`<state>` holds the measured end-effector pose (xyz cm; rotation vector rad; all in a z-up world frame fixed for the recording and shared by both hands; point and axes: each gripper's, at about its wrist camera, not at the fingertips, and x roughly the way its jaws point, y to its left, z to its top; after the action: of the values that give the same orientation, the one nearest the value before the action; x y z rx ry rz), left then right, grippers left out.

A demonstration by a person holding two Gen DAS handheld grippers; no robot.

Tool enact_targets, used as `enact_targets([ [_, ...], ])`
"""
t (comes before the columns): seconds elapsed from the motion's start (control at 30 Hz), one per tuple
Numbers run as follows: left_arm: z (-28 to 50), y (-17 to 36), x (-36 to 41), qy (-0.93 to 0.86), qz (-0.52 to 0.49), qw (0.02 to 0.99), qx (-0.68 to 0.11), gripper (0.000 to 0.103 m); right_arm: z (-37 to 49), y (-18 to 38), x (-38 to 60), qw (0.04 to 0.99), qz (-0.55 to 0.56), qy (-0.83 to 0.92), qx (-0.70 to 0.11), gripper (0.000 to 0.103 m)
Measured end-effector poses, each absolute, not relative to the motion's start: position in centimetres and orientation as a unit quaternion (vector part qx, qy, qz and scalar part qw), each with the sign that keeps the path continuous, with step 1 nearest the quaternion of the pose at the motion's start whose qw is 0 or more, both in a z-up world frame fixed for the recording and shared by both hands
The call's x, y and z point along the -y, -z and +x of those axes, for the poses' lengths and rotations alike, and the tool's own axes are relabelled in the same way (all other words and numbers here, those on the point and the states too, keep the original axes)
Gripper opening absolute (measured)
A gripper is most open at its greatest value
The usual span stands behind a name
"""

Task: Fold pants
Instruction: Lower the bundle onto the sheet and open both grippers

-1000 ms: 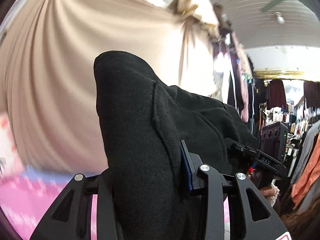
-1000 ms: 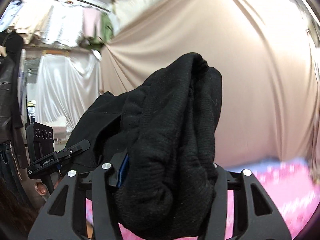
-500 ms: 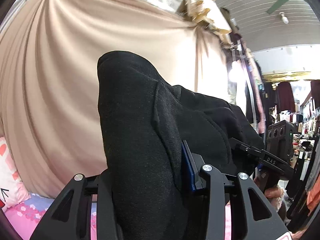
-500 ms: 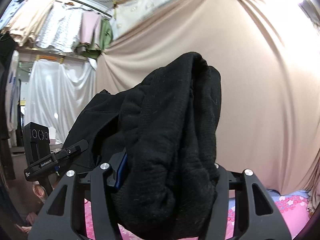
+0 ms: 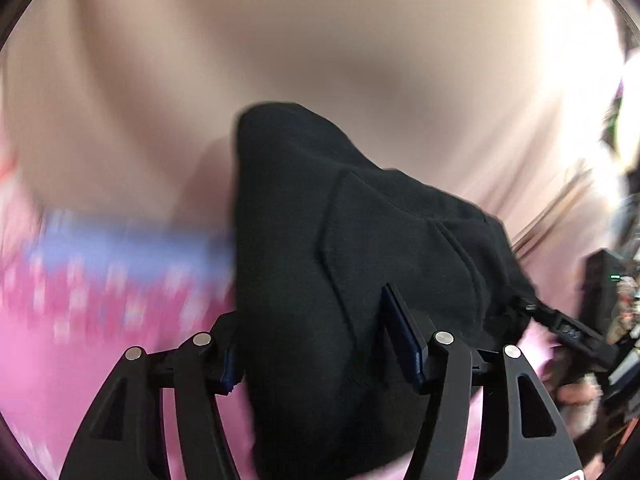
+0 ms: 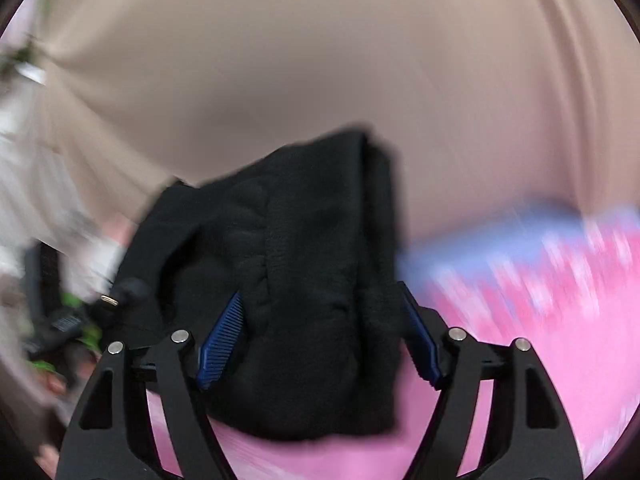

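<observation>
Pants (image 5: 320,280) hung bunched above the pink bed (image 5: 80,360), unfolded; my left gripper (image 5: 324,344) and right gripper (image 6: 320,340) were opening, pads parting from cloth.

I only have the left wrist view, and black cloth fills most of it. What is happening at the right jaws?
Observer: The black pants are bunched between the right gripper's jaws, which are opening. The ribbed face of one blue pad is already bare.
Operator: What is under that end of the cloth?
Observer: Blurred pink bedding shows below and to the right of the bunch. I cannot tell whether the cloth touches it.
</observation>
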<state>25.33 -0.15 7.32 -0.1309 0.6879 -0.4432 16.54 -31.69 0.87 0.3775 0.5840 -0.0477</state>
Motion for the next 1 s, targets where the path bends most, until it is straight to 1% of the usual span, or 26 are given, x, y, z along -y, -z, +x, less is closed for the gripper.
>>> enact_targets([
  [0.03,25.9,-3.1,-0.7,0.187,-0.058,0.906,-0.376,0.053,16.1,1.8,32.4,0.930,0.195,0.039,-0.310,0.069],
  [0.1,25.6,0.1,-2.1,0.179,-0.067,0.896,-0.400,0.053,14.1,5.6,33.9,0.913,0.240,0.037,-0.329,0.069],
  [0.17,24.7,1.8,-3.3,0.172,-0.078,0.893,-0.408,0.053,12.9,6.5,34.4,0.907,0.257,0.038,-0.331,0.069],
  [0.23,24.5,2.1,-3.8,0.167,-0.091,0.890,-0.414,0.053,13.3,6.1,34.1,0.905,0.270,0.017,-0.330,0.070],
  [0.27,24.5,2.0,-3.5,0.175,-0.102,0.886,-0.418,0.056,13.6,5.6,33.8,0.904,0.274,0.012,-0.327,0.070],
  [0.3,24.6,2.3,-3.5,0.184,-0.115,0.880,-0.423,0.060,14.3,5.7,33.8,0.903,0.281,0.003,-0.324,0.073],
  [0.37,24.5,2.9,-3.3,0.180,-0.121,0.880,-0.423,0.063,15.4,5.6,33.8,0.899,0.293,-0.006,-0.325,0.076],
  [0.4,24.8,3.1,-3.2,0.178,-0.126,0.878,-0.426,0.070,16.3,5.8,33.5,0.896,0.299,-0.014,-0.329,0.079],
  [0.43,25.3,3.0,-2.5,0.179,-0.135,0.875,-0.430,0.074,16.8,5.6,32.8,0.893,0.303,-0.020,-0.333,0.080],
  [0.53,26.5,3.7,-2.1,0.180,-0.154,0.866,-0.441,0.074,19.0,6.3,32.0,0.881,0.320,-0.029,-0.346,0.080],
  [0.57,26.7,3.9,-2.0,0.179,-0.154,0.865,-0.443,0.074,19.6,6.8,31.8,0.877,0.325,-0.034,-0.351,0.077],
  [0.6,26.8,4.0,-1.9,0.179,-0.151,0.865,-0.443,0.072,20.2,7.1,31.4,0.875,0.322,-0.032,-0.361,0.060],
  [0.63,26.9,3.9,-1.8,0.183,-0.146,0.866,-0.441,0.059,20.3,7.0,31.0,0.879,0.307,-0.026,-0.363,0.050],
  [0.67,26.7,3.6,-1.7,0.183,-0.142,0.868,-0.439,0.053,20.3,6.4,30.4,0.887,0.289,-0.028,-0.359,0.044],
  [0.7,26.5,3.3,-1.7,0.182,-0.137,0.871,-0.435,0.044,20.1,5.9,30.1,0.892,0.279,-0.027,-0.355,0.039],
  [0.73,26.2,2.7,-1.9,0.180,-0.132,0.876,-0.428,0.039,19.7,5.1,29.7,0.898,0.267,-0.024,-0.348,0.038],
  [0.8,25.9,2.2,-2.4,0.177,-0.132,0.880,-0.420,0.039,19.1,4.4,29.4,0.908,0.254,-0.020,-0.333,0.039],
  [0.83,26.1,2.4,-2.6,0.169,-0.129,0.880,-0.426,0.039,19.3,4.8,29.3,0.908,0.246,-0.011,-0.338,0.047],
  [0.87,26.4,2.9,-2.6,0.155,-0.116,0.881,-0.432,0.039,19.5,5.4,29.3,0.907,0.232,0.005,-0.350,0.049],
  [0.9,26.4,3.2,-2.7,0.134,-0.099,0.885,-0.435,0.041,19.1,6.0,29.5,0.906,0.228,0.021,-0.355,0.056],
  [0.93,26.0,3.1,-3.0,0.125,-0.094,0.889,-0.430,0.040,18.5,6.0,29.7,0.906,0.240,0.022,-0.349,0.057],
  [0.97,25.5,2.8,-3.4,0.123,-0.094,0.893,-0.423,0.040,17.5,5.6,29.9,0.907,0.248,0.027,-0.339,0.054],
  [1.0,24.5,2.0,-3.8,0.118,-0.089,0.900,-0.409,0.040,16.4,4.4,29.7,0.917,0.234,0.044,-0.320,0.044],
])
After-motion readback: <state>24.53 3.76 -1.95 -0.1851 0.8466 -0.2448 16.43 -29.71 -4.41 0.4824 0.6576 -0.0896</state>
